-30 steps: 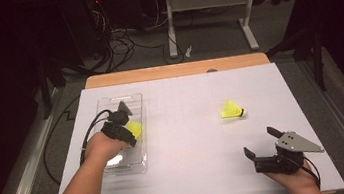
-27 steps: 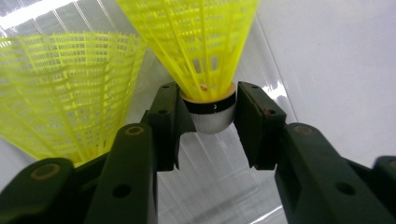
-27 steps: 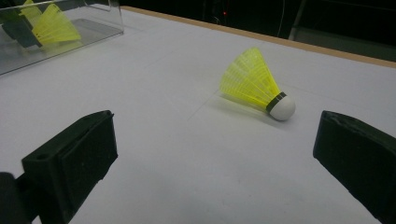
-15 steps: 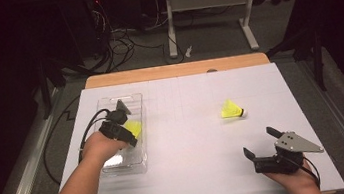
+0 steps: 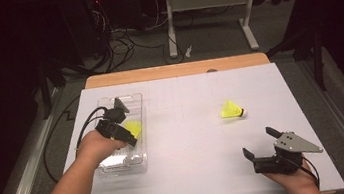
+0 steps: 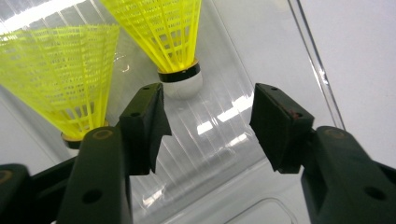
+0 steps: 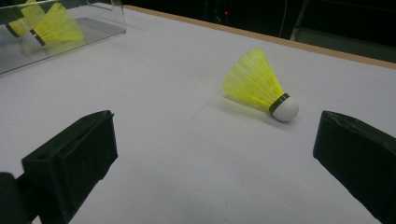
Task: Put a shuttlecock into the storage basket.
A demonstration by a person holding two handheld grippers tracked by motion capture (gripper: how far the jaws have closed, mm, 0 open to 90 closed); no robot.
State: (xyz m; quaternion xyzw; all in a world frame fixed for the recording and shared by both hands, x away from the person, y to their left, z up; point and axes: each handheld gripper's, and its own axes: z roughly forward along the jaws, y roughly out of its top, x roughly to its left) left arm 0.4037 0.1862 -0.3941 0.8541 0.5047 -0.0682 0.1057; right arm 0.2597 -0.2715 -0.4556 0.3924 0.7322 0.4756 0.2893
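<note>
Fingers of the left gripper (image 6: pixel 208 123), just now opening and holding nothing, hang above the clear ribbed plastic tray (image 6: pixel 219 140), where two yellow mesh-skirted shuttlecocks (image 6: pixel 161 37) lie side by side. The right gripper (image 7: pixel 212 154) rests with its fingers spread wide, empty, facing a third shuttlecock (image 7: pixel 259 86) lying unobstructed on the smooth white counter (image 5: pixel 189 125), well apart from the tray.

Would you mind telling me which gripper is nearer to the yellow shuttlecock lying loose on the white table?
Right. The right gripper sits just in front of that shuttlecock, while the left gripper is across the table over the clear tray.
</note>
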